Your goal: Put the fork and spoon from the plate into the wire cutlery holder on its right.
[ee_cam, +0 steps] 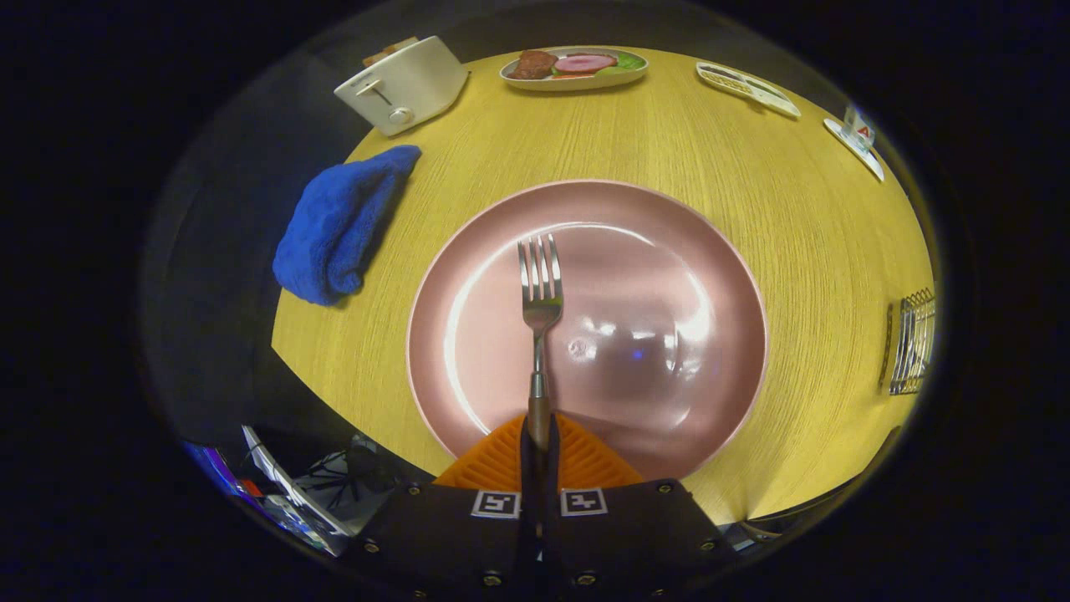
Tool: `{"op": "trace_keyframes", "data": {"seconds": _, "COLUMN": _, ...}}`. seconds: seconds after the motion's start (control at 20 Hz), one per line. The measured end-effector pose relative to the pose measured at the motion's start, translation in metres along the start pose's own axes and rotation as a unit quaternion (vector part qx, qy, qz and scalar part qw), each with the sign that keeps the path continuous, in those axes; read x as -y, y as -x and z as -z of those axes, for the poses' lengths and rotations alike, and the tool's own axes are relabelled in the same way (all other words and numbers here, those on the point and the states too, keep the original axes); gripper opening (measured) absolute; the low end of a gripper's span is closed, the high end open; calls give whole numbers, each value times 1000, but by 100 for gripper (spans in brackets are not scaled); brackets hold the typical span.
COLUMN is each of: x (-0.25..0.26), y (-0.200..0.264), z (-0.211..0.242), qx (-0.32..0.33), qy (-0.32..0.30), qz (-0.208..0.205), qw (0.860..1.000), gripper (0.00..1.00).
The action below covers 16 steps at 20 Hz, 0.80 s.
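A round yellow wooden table [669,150] is seen in a dark booth. A toaster [403,84], a dish of food [575,67] and a remote control [746,88] lie along its far edge, a blue cloth [338,226] at its left edge, and the wire cutlery holder [911,341] at its right edge. A pink plate [685,251] sits near the table's near edge.

The fork [541,293] is held over the plate, tines pointing away, its handle pinched between the orange fingers [493,464] of the gripper [539,451], which are pressed together on it. No spoon is seen on the plate.

The fork is judged to be light, stiff and smooth metal, so a twist in the grip is possible; a hold on the handle, as taken here, is thought sound, since the narrow neck would offer less to press on.

The gripper is carried level above the plate's near rim, pointed straight across the table, with the holder well apart to the right.
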State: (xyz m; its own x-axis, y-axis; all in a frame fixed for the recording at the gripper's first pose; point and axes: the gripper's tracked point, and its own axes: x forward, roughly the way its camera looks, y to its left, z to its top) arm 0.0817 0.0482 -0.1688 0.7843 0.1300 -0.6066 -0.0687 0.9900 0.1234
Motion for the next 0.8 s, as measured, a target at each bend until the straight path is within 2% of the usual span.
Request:
{"op": "trace_keyframes", "data": {"seconds": 0.45, "x": -3, "y": 22, "z": -12, "qx": 29, "qy": -77, "qz": -32, "qw": 996, "gripper": 3}}
{"op": "trace_keyframes", "data": {"seconds": 0.8, "x": 9, "y": 67, "z": -43, "qx": 91, "qy": -186, "qz": -84, "qw": 975, "gripper": 3}}
